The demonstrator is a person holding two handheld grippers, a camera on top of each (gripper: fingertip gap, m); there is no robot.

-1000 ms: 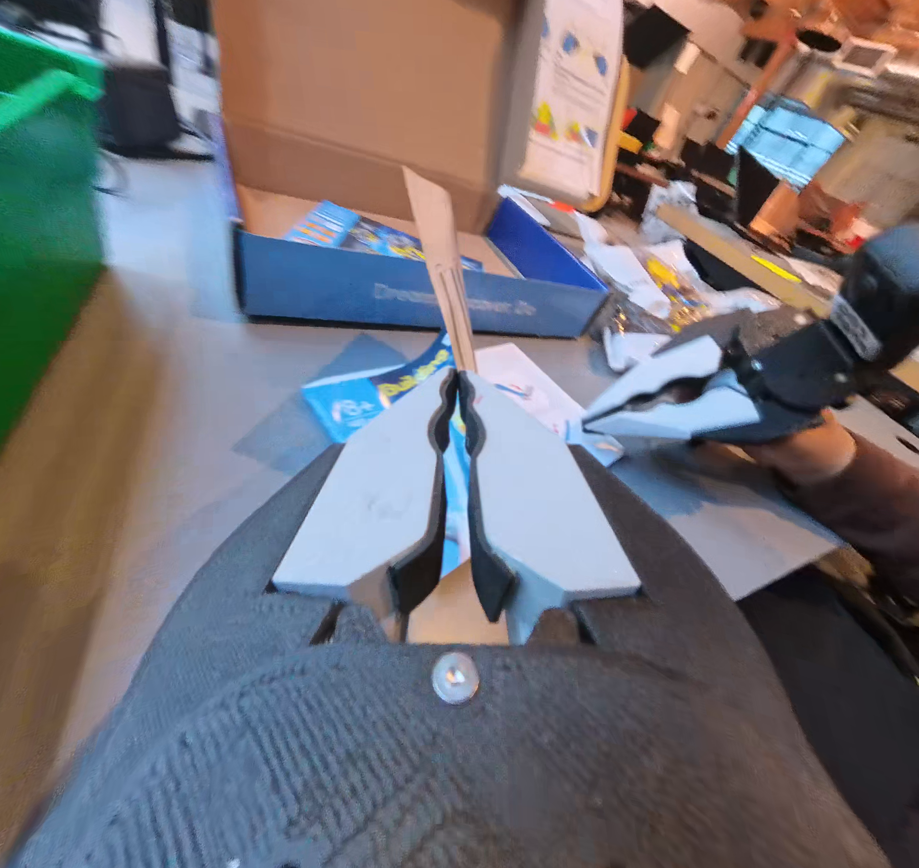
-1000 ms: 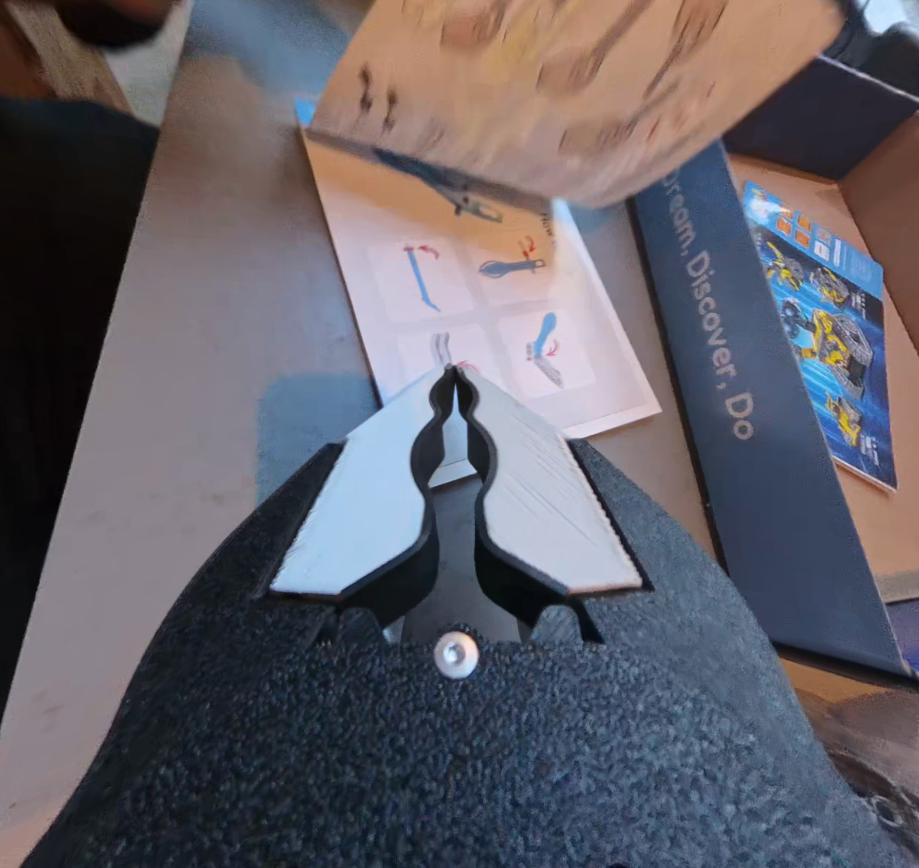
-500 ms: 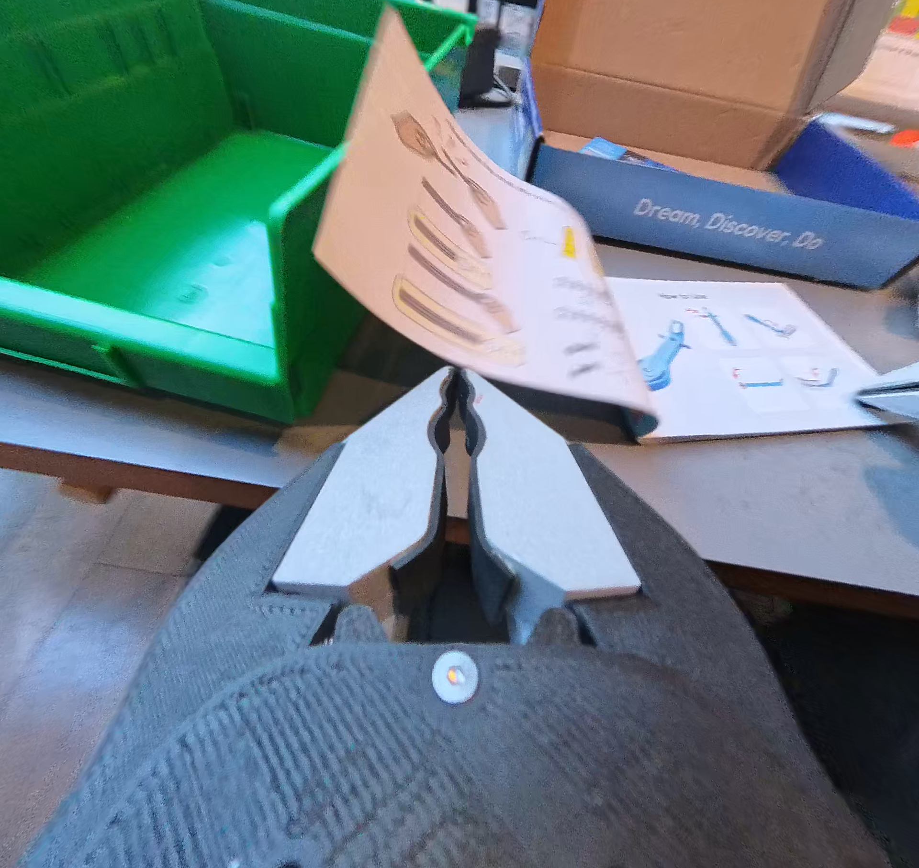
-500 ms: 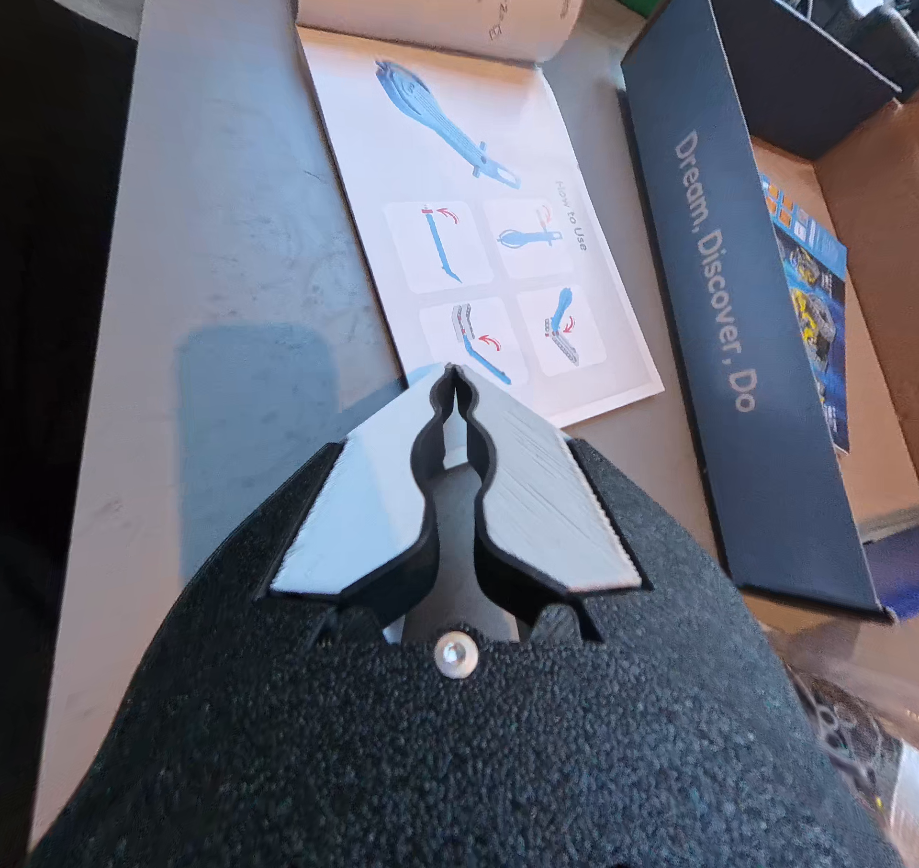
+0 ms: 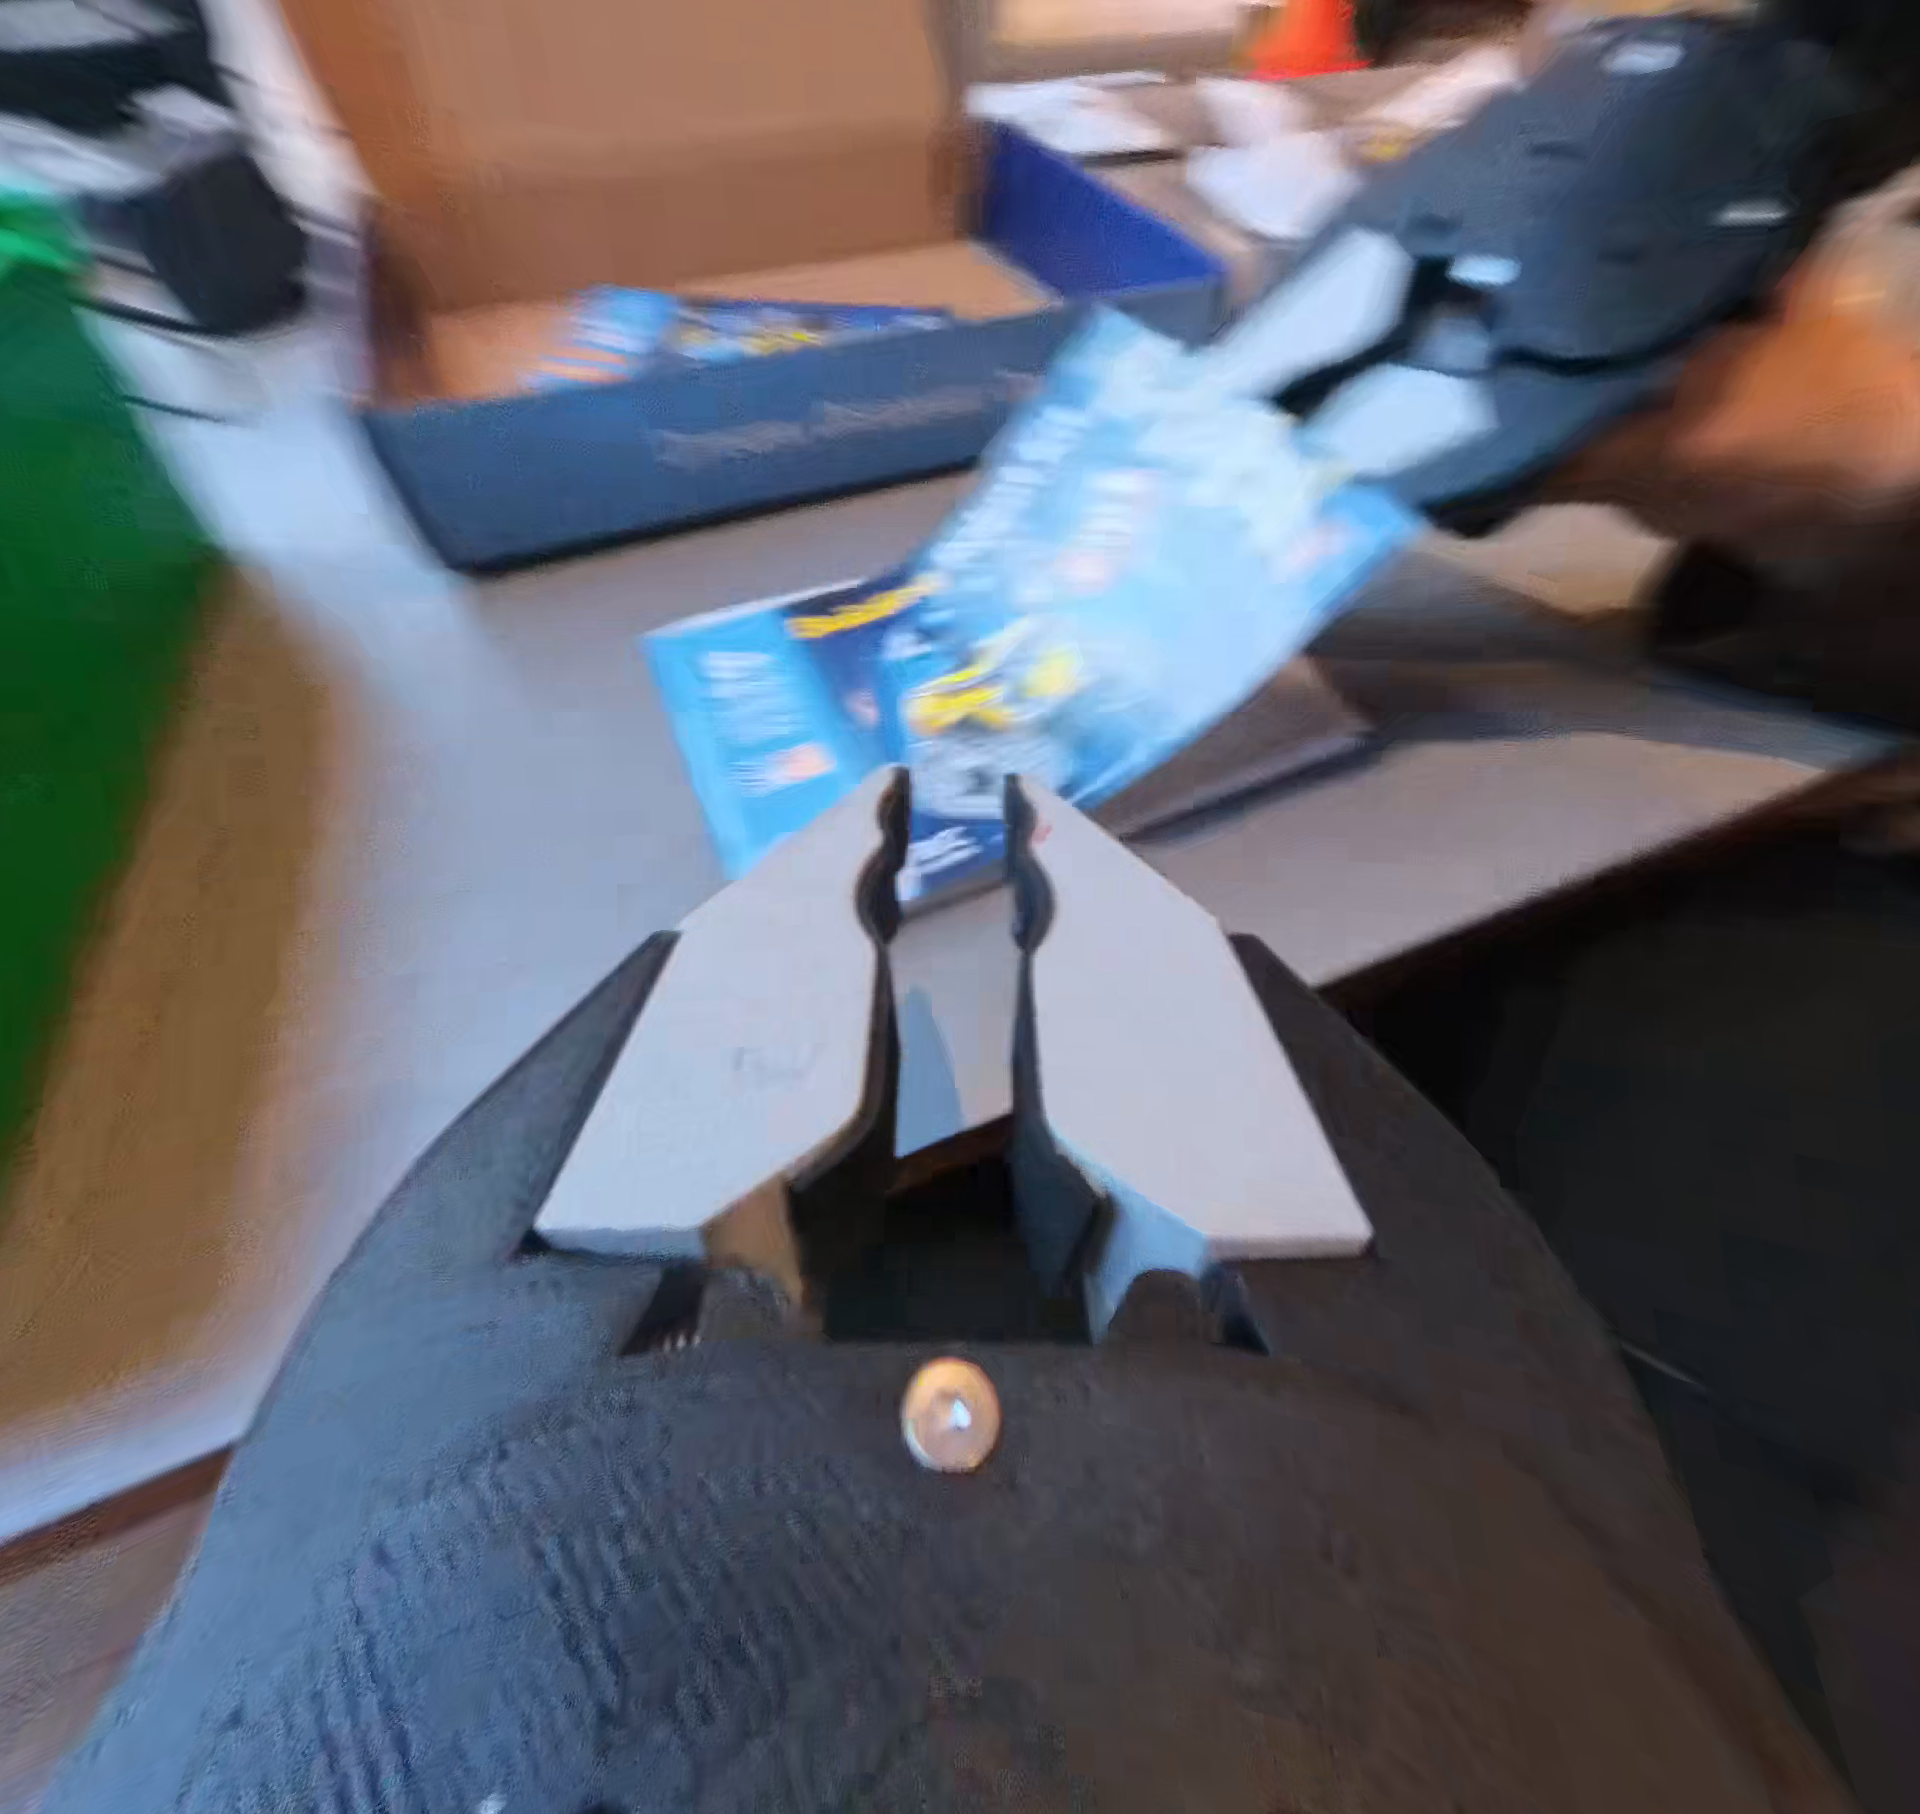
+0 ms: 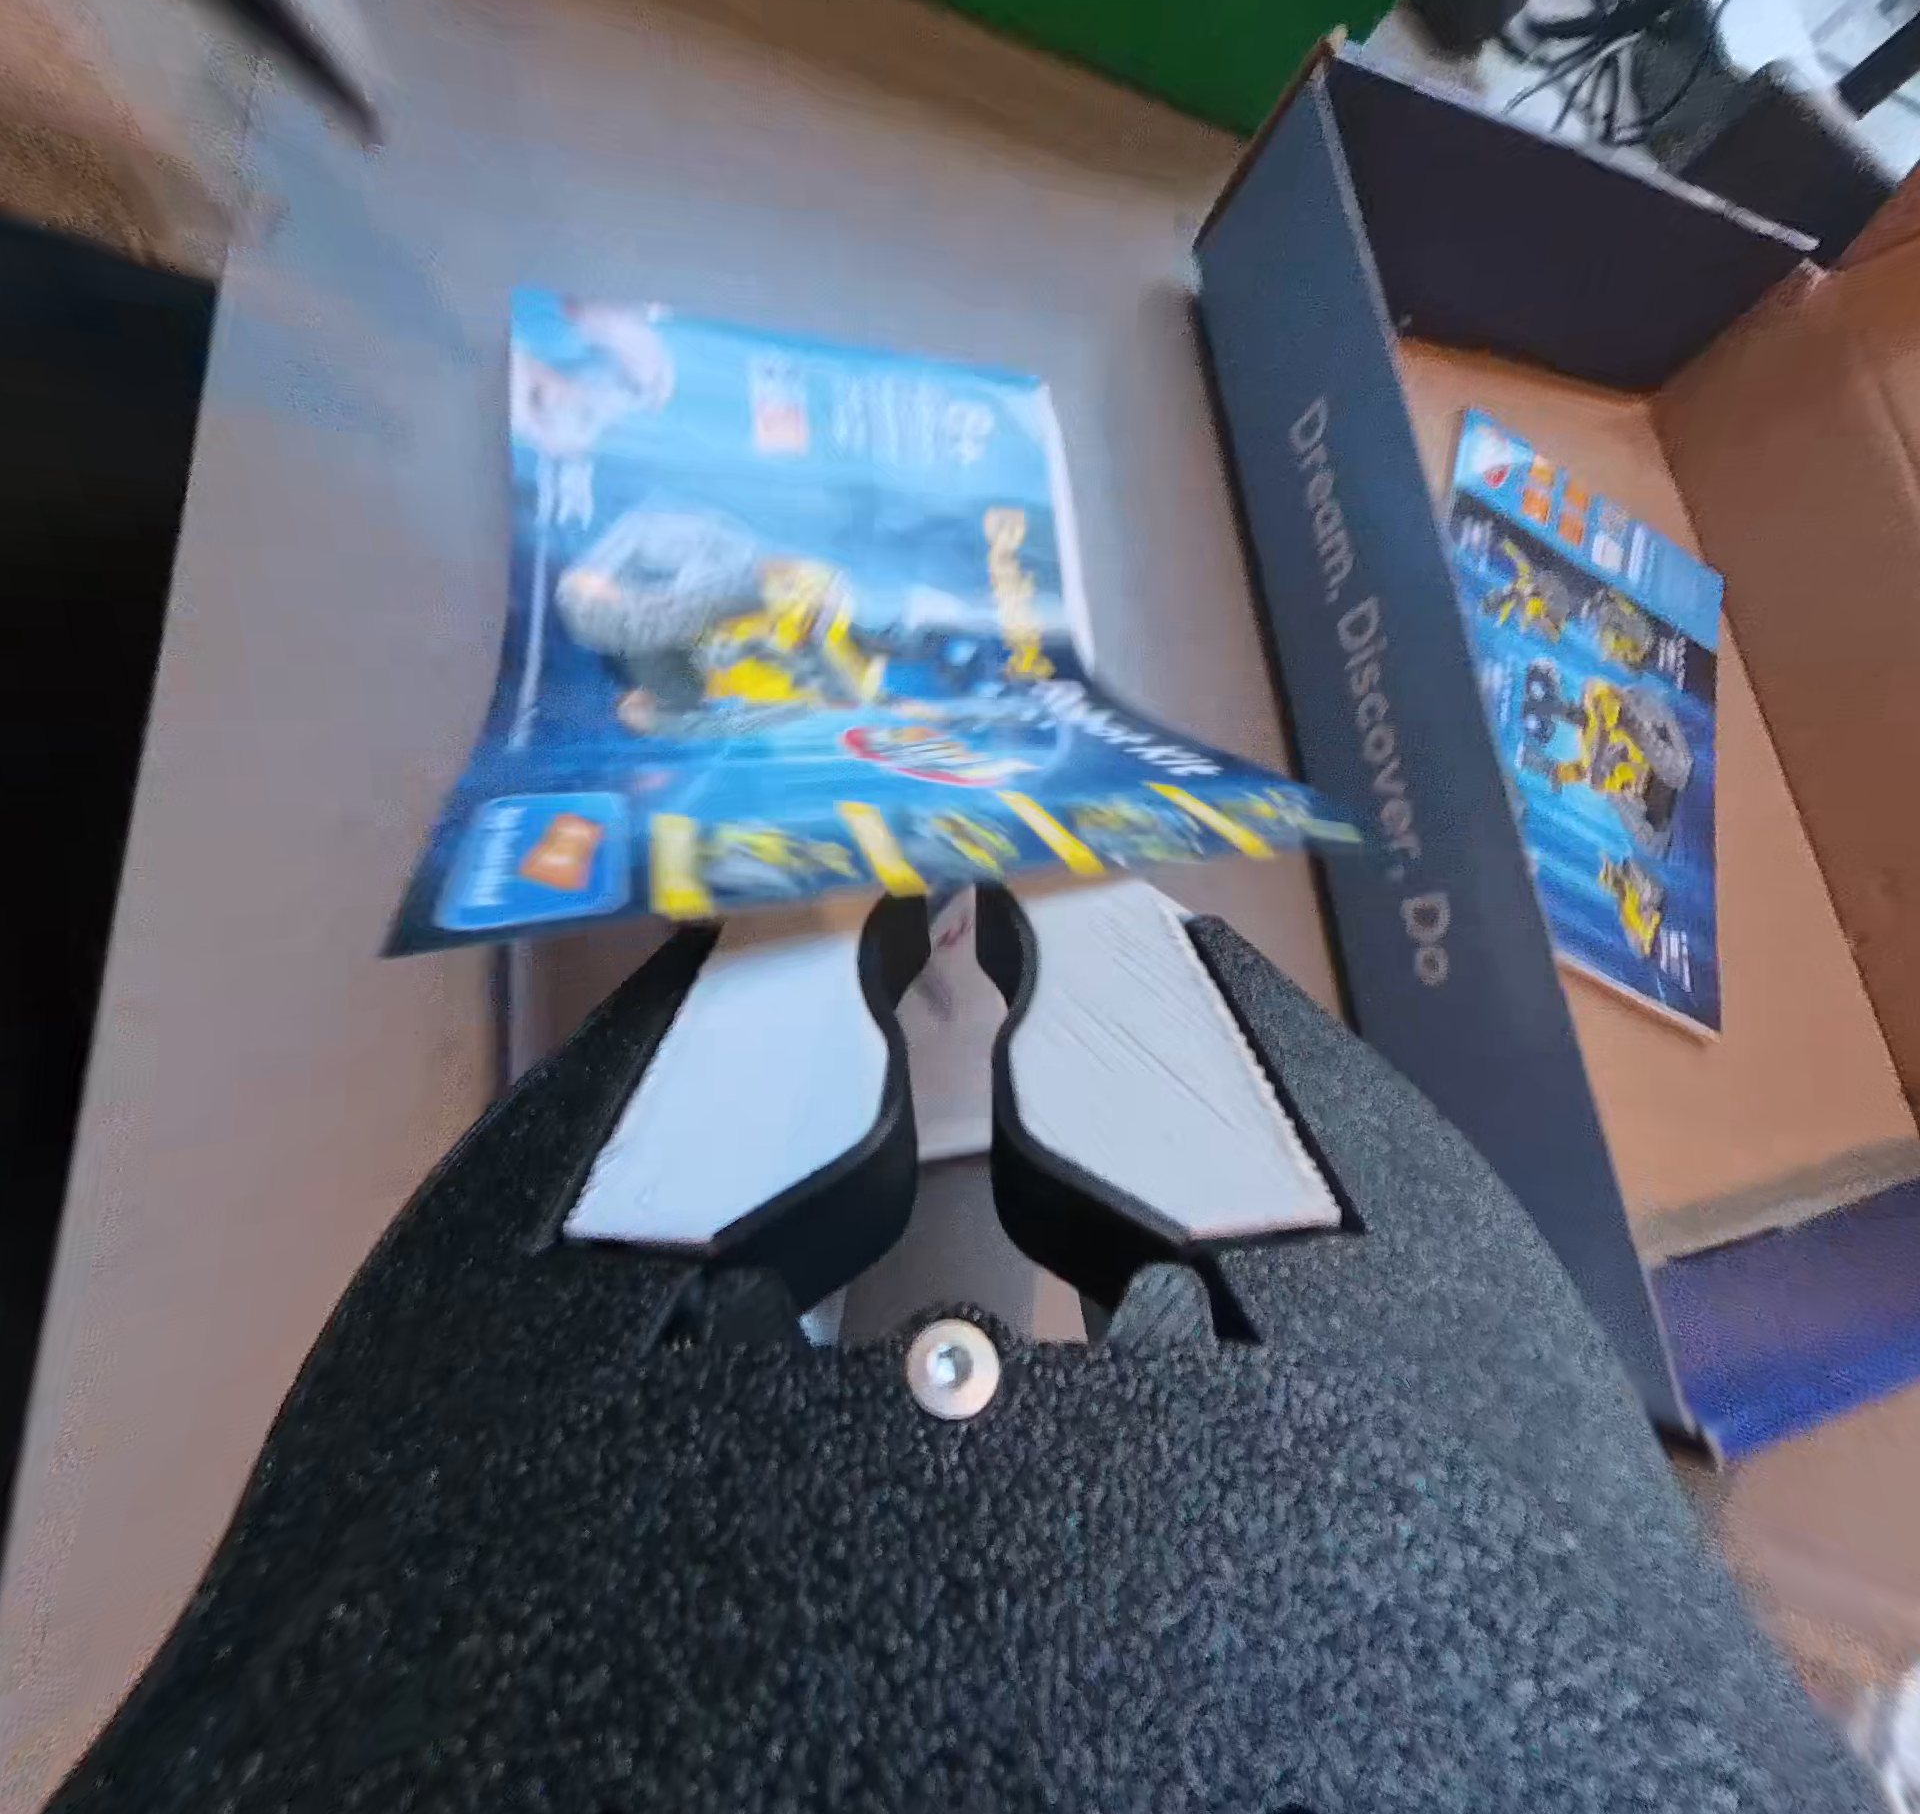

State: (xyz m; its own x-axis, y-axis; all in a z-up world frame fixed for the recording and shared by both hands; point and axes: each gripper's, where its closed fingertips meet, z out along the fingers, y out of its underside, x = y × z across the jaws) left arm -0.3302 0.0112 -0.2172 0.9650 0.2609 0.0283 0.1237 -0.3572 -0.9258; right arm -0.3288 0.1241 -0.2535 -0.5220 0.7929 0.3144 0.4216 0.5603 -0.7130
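A booklet with a blue cover lies on the grey table. Its right part curls up off the table. My left gripper is slightly open and empty, just short of the booklet's near edge. My right gripper is at the raised edge of the cover. In the right wrist view the cover hangs over my right gripper and hides its tips. The right fingers stand shut, with a white page showing beneath them. Both views are blurred.
An open dark blue box with a cardboard lid stands behind the booklet, with a second blue booklet inside. A green bin is at the left. The table edge runs close on the right. My hands' fingertips stand some 12 centimetres from each other.
My left gripper let go of the tan page and opened. The booklet went from open white pages to blue cover up, with the cover's edge now over my right gripper. The left view swung right.
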